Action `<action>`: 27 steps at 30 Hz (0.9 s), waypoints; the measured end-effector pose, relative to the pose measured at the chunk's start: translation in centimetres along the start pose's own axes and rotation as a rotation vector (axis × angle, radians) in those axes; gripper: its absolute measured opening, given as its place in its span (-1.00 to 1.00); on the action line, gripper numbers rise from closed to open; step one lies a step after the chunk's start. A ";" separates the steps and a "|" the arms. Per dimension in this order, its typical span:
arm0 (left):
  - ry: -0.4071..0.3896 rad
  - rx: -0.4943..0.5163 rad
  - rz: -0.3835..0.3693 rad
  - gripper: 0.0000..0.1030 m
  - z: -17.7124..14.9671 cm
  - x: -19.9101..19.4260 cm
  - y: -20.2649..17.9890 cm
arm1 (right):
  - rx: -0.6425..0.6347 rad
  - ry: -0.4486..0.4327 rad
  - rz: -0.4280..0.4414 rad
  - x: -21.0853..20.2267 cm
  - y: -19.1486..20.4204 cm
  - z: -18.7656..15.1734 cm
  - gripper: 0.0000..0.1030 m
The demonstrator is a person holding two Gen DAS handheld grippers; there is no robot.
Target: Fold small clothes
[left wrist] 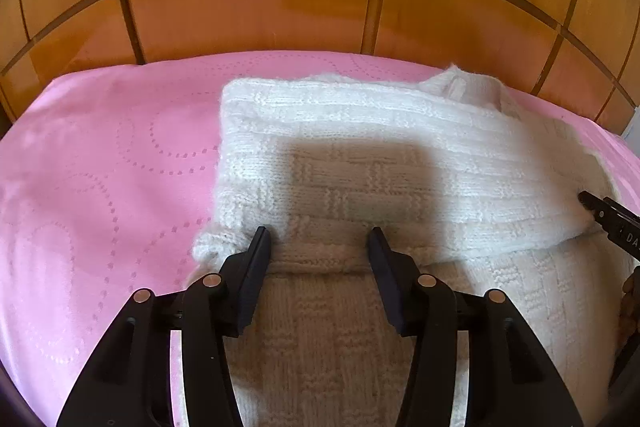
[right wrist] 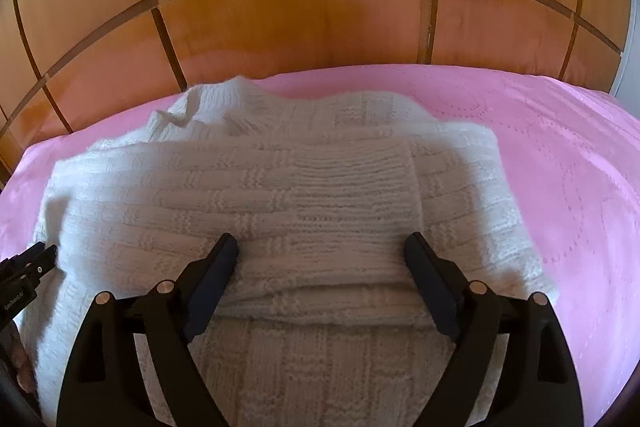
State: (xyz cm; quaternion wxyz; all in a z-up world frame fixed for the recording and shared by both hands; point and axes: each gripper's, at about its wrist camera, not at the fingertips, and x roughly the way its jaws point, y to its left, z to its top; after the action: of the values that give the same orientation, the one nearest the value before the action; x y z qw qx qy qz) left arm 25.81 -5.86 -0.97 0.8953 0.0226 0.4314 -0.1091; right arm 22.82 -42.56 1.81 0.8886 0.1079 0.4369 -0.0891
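A white knitted sweater point(left wrist: 360, 163) lies on the pink bed cover, its sleeves folded across the body. It also shows in the right wrist view point(right wrist: 280, 187). My left gripper point(left wrist: 320, 237) is open and empty, hovering over the sweater's left part by a folded sleeve edge. My right gripper point(right wrist: 320, 243) is open and empty, over a folded sleeve with a ribbed cuff point(right wrist: 360, 163). The right gripper's tip shows at the right edge of the left view point(left wrist: 600, 211); the left gripper's tip shows at the left edge of the right view point(right wrist: 36, 259).
The pink quilted bed cover point(left wrist: 100, 167) spreads left of the sweater and also right of it point(right wrist: 560, 155). A wooden panelled headboard point(left wrist: 260, 7) stands along the far edge of the bed.
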 end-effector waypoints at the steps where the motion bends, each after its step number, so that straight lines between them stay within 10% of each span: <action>1: 0.001 -0.009 -0.002 -0.03 -0.1 -0.4 0.1 | 0.003 -0.002 0.005 0.0 -0.1 0.0 0.67; 27: 0.024 -0.117 -0.022 0.13 -11.7 -10.2 6.2 | -0.012 0.043 -0.071 -7.1 -2.4 -5.2 0.84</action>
State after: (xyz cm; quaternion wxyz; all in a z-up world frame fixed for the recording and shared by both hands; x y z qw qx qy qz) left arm 11.98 3.52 -0.71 0.8886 -0.0330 0.4479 -0.0931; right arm 13.99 -43.00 4.14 0.8758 0.0889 0.4602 -0.1156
